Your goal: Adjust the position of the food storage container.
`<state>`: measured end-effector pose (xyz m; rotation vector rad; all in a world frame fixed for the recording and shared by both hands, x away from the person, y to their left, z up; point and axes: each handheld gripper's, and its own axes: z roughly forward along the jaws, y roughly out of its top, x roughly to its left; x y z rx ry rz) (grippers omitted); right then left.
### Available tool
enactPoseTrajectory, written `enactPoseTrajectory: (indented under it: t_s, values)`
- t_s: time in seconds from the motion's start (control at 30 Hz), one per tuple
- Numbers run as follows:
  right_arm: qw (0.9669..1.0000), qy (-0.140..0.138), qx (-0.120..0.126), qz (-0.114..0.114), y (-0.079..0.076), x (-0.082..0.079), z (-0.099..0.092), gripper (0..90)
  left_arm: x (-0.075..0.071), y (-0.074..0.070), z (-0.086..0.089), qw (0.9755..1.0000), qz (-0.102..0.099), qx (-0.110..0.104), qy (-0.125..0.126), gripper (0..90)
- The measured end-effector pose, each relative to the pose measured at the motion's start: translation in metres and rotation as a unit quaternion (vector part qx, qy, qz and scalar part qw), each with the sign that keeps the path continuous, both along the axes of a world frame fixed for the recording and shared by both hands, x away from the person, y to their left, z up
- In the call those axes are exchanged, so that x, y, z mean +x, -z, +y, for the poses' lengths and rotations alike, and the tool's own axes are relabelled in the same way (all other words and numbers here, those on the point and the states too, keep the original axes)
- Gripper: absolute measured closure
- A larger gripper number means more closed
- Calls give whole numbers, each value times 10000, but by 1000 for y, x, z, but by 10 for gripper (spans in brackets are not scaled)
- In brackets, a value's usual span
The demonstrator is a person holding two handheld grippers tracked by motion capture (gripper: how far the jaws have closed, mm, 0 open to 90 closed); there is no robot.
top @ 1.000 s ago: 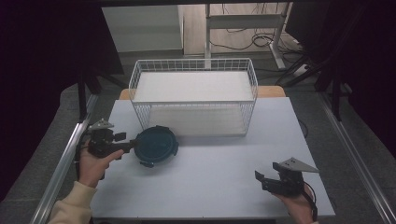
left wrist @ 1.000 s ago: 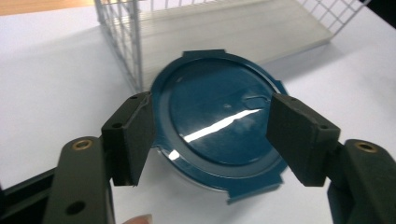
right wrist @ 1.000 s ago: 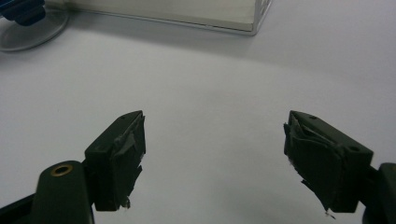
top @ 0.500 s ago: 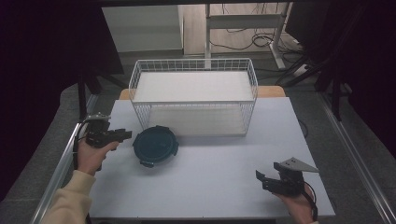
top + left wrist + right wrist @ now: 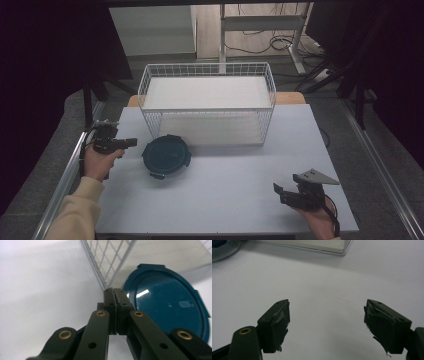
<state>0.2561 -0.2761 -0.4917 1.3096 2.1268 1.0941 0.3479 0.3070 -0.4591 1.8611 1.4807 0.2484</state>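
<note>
Seen from above, the left gripper (image 5: pixel 131 143) sits near the table's left edge, held in the person's left hand (image 5: pixel 98 162), a cream sleeve (image 5: pixel 75 215) trailing back to the bottom of the frame. Its jaws have just been closing and now press flat together with nothing between them, as the left gripper view confirms (image 5: pixel 115 296). They point toward three o'clock, straight at the round teal lid (image 5: pixel 166 155), which lies flat on the table just beyond the tips, close but apart. In the left gripper view the lid (image 5: pixel 170 307) lies at about two o'clock from the closed tips. Being round, the lid has no long axis; small tabs jut from its rim. The left hand is much the nearer to it.

At twelve o'clock from the lid stands a white wire basket (image 5: pixel 207 107), its front wall just behind the lid's far edge.

Far across at four o'clock, near the table's front right corner, the right gripper (image 5: pixel 280 192) rests in the right hand, jaws spread with nothing between them (image 5: pixel 325 322).

The table (image 5: pixel 235 185) is pale, smooth and matte. Around it the room is dark, with cables on a grey floor behind.
</note>
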Motion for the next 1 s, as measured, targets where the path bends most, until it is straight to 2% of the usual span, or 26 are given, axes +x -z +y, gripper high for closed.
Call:
enactPoseTrajectory:
  t_s: [0.27,0.43,0.57,0.63,0.67,0.9,1.0]
  values:
    - [10000,34,-37,-36,0,0,0,206,7,11,-2,9997,186,124,14,900]
    - [10000,41,-50,-37,1,0,0,206,14,19,-9,9993,292,217,108,900]
    - [10000,63,-60,-49,0,0,-1,206,19,29,-16,9984,481,140,269,900]
    - [9999,68,-61,-47,1,0,-1,206,20,33,-22,9973,521,440,278,900]
    - [9999,70,-65,-48,1,0,0,206,20,33,-23,9973,512,464,255,900]
    - [9999,97,-59,-66,0,0,1,206,19,34,-23,9973,480,427,352,900]
    - [9999,88,-76,-67,1,0,1,206,18,35,-25,9973,480,346,443,900]
